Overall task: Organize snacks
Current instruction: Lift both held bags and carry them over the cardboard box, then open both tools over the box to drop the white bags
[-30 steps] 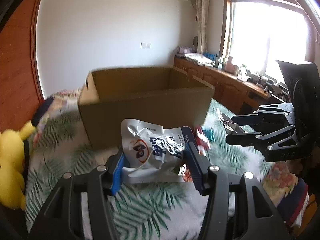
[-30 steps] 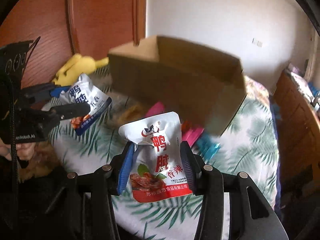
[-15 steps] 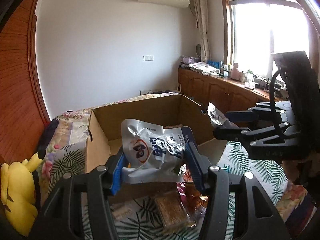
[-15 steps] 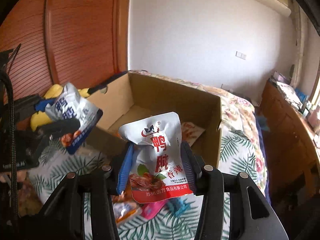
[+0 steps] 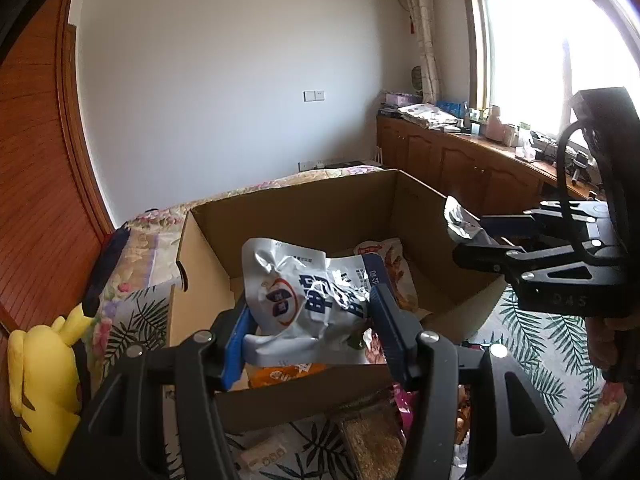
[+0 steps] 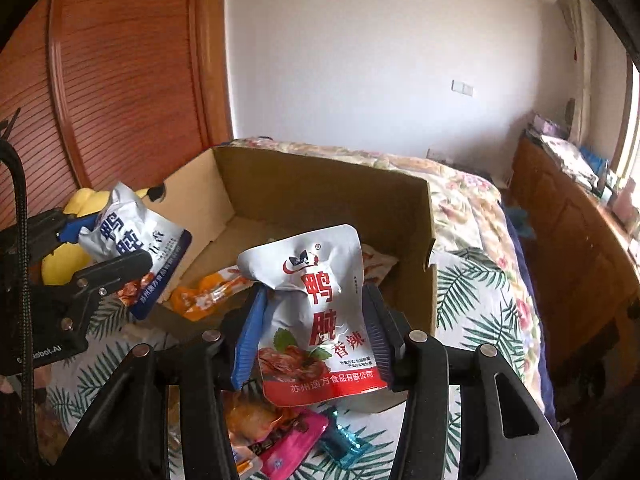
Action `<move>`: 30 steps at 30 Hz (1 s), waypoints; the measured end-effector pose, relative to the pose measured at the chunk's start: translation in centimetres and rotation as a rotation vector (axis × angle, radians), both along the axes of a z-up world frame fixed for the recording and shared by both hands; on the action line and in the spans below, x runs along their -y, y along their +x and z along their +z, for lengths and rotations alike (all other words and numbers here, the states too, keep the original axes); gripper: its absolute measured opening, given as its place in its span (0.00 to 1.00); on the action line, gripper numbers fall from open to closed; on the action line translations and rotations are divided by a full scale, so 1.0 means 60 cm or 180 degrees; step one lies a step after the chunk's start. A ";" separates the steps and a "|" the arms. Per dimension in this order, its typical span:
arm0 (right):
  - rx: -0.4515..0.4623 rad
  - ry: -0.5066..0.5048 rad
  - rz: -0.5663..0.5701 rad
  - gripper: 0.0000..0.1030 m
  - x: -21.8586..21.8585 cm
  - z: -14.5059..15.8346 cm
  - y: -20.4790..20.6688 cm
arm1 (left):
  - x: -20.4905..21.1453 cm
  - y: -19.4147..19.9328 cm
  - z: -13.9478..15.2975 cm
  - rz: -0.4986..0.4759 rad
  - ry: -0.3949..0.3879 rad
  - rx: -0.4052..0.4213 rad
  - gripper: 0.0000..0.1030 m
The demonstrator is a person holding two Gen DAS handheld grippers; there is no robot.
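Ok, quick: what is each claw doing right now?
Left claw: closed on the blue-lettered snack pouch.
Right claw: closed on the red-lettered snack pouch.

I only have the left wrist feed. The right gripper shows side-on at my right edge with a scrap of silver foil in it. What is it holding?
Observer: A silver and red duck-gizzard pouch, clamped upright between the right gripper's jaws.
Operator: Is it over the box?
Observer: It hangs at the cardboard box's near wall; whether it is past the rim, I cannot tell.
Operator: Anything loose under it?
Observer: A pink packet and a teal wrapper lie on the leaf-print bedspread outside the box.
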State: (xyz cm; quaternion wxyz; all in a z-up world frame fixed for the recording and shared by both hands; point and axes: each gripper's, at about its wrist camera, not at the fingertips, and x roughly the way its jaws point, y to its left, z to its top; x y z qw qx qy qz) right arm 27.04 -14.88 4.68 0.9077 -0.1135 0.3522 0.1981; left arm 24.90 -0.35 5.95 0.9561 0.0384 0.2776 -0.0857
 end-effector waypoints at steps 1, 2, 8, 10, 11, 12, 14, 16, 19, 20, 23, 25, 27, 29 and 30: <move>-0.0007 0.0011 -0.0014 0.48 0.002 -0.001 0.004 | -0.001 0.004 -0.001 0.0018 -0.0009 -0.0011 0.54; -0.0013 0.0015 -0.0026 0.49 0.001 -0.001 0.005 | -0.003 0.007 -0.001 0.0032 -0.0013 -0.0013 0.54; -0.0019 -0.0005 -0.0122 0.56 -0.008 -0.006 0.019 | -0.008 0.024 -0.001 0.0121 -0.0047 0.0000 0.60; -0.0028 0.0012 -0.0149 0.56 -0.011 -0.009 0.024 | -0.011 0.025 0.002 0.0142 -0.0094 0.0016 0.65; -0.0030 0.0028 -0.0158 0.56 -0.012 -0.010 0.025 | -0.012 0.025 0.004 0.0156 -0.0102 0.0033 0.66; -0.0013 0.0056 -0.0164 0.57 -0.014 -0.009 0.024 | -0.013 0.025 0.005 0.0170 -0.0105 0.0044 0.67; 0.0011 0.0084 -0.0168 0.58 -0.013 -0.009 0.023 | -0.015 0.024 0.008 0.0155 -0.0114 0.0054 0.71; 0.0039 0.0106 -0.0155 0.61 -0.014 -0.007 0.021 | -0.016 0.021 0.010 0.0141 -0.0103 0.0072 0.72; 0.0038 0.0128 -0.0161 0.61 -0.012 -0.005 0.021 | -0.022 0.013 0.012 0.0130 -0.0122 0.0073 0.72; 0.0045 0.0154 -0.0158 0.61 -0.009 -0.004 0.017 | -0.022 0.009 0.013 0.0118 -0.0141 0.0072 0.72; 0.0073 0.0249 -0.0109 0.61 0.001 0.001 -0.002 | -0.021 -0.008 0.015 0.0073 -0.0132 0.0069 0.72; 0.0099 0.0296 -0.0087 0.61 0.007 0.003 -0.017 | -0.023 -0.025 0.014 0.0024 -0.0126 0.0090 0.72; 0.0118 0.0334 -0.0062 0.61 0.014 0.004 -0.035 | -0.021 -0.040 0.010 -0.0021 -0.0103 0.0080 0.72; 0.0142 0.0374 -0.0015 0.61 0.021 0.004 -0.059 | -0.019 -0.058 0.004 -0.0069 -0.0054 0.0073 0.72; 0.0149 0.0387 -0.0005 0.61 0.023 0.003 -0.066 | -0.019 -0.066 0.001 -0.0080 -0.0029 0.0072 0.72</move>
